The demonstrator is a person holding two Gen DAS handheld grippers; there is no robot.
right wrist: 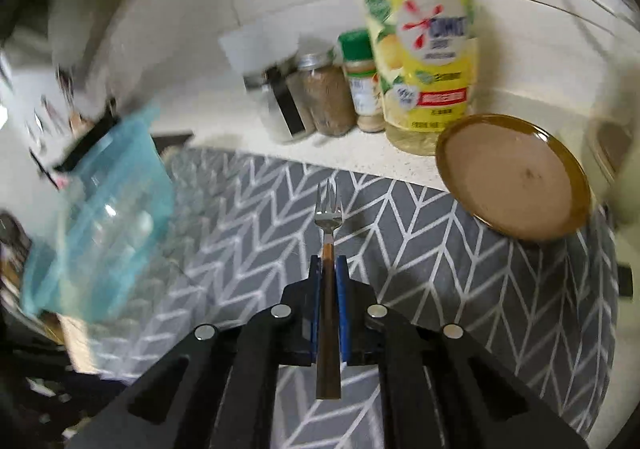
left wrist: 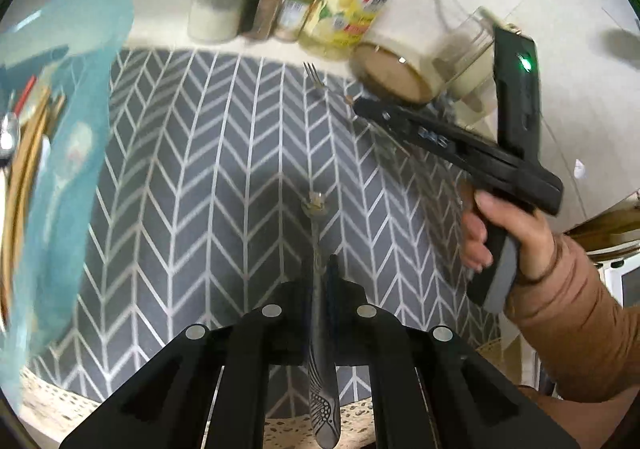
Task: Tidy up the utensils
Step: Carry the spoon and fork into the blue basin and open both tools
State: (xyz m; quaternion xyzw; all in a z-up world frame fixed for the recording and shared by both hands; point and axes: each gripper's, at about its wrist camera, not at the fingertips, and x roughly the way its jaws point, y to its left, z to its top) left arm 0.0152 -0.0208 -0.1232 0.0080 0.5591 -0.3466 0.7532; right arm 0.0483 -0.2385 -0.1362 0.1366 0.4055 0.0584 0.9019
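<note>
Steel utensil (left wrist: 322, 353) with an engraved handle is sitting clamped between the left gripper (left wrist: 322, 277) fingers, pointing toward twelve o'clock over the grey chevron mat (left wrist: 208, 153). Right gripper (right wrist: 329, 273) fingers are pinching a small wooden-handled fork (right wrist: 328, 233), tines toward twelve, brown plate (right wrist: 512, 177) lying at two o'clock.

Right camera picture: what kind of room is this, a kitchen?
Most likely a kitchen counter. There are spice jars and a big yellow-labelled bottle by a tiled wall, a brown plate, and a fork.
</note>
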